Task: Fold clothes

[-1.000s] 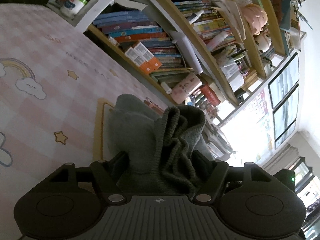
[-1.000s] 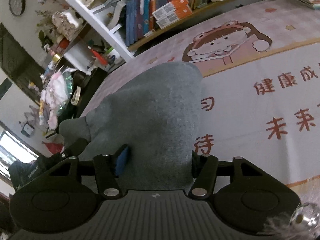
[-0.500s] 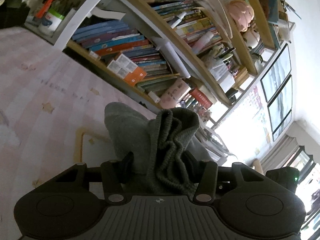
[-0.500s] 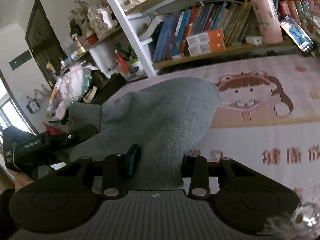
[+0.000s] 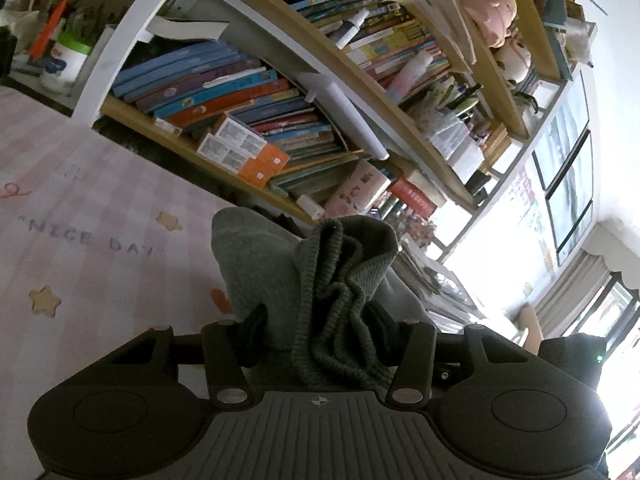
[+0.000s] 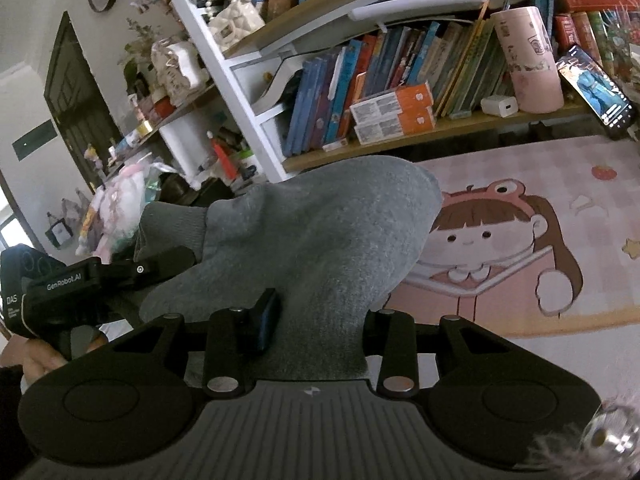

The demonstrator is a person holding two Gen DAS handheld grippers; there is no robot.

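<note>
A grey knit garment [image 6: 312, 240] hangs stretched between my two grippers, lifted above the pink cartoon mat [image 6: 520, 280]. My left gripper [image 5: 320, 328] is shut on its bunched ribbed edge [image 5: 344, 272]. My right gripper [image 6: 316, 328] is shut on the smooth grey cloth. In the right wrist view the left gripper [image 6: 80, 284] shows at the left, gripping the garment's far end. Most of the garment's lower part is hidden behind the gripper bodies.
A bookshelf [image 5: 280, 128] full of books stands close ahead along the mat's far edge [image 5: 80, 208]. A pink cup [image 6: 528, 60], a phone [image 6: 596, 92] and orange boxes [image 6: 392, 116] sit on its low shelf. A bright window [image 5: 520, 248] is at the right.
Both grippers have risen and tilted up with the garment; the mat has dropped lower in both views and more of the bookshelf shows. The grips have not changed.
</note>
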